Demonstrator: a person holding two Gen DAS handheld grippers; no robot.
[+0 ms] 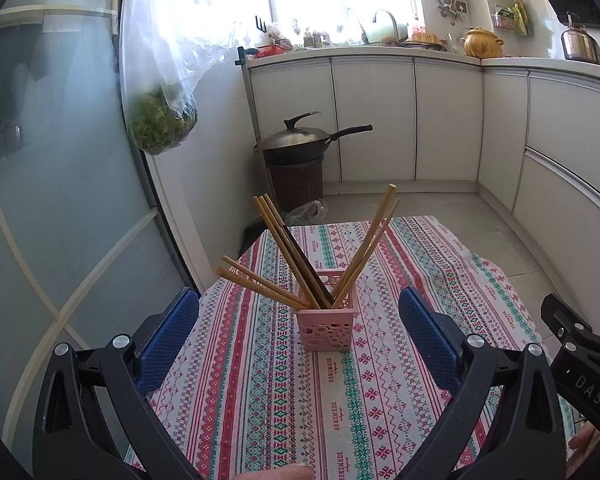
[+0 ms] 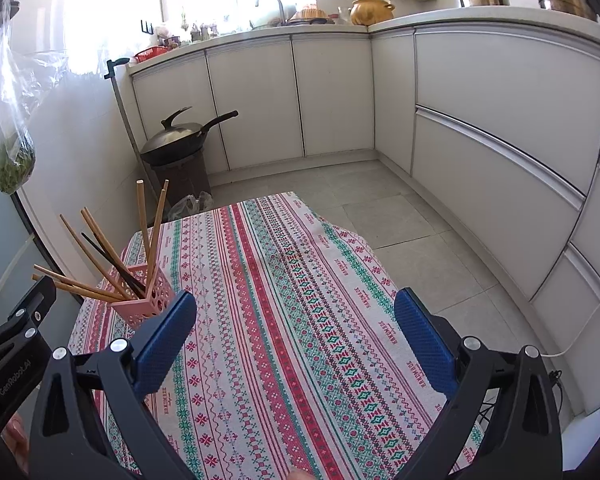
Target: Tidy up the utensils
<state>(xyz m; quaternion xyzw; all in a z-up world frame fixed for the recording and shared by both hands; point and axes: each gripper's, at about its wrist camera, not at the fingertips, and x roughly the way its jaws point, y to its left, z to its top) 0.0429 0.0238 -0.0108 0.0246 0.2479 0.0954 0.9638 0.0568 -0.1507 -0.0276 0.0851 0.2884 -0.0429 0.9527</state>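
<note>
Pink basket [image 1: 326, 322] on the cloth-covered bench [image 1: 420, 264] holds wooden chopsticks [image 1: 364, 252] fanned left and right, one dark pair among them. My left view centres the basket; my right view shows it at far left [image 2: 146, 296]. My left claw [image 1: 300, 340] and right claw [image 2: 296, 344] hover spread wide, holding nothing.

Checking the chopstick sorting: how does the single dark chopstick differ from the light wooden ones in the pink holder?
The dark chopstick is near black; the wooden chopsticks are pale tan. The dark one leans left, while the wooden ones fan out to both sides, two lying low over the rim. All stand in the pink holder, none lies on the tablecloth.
</note>
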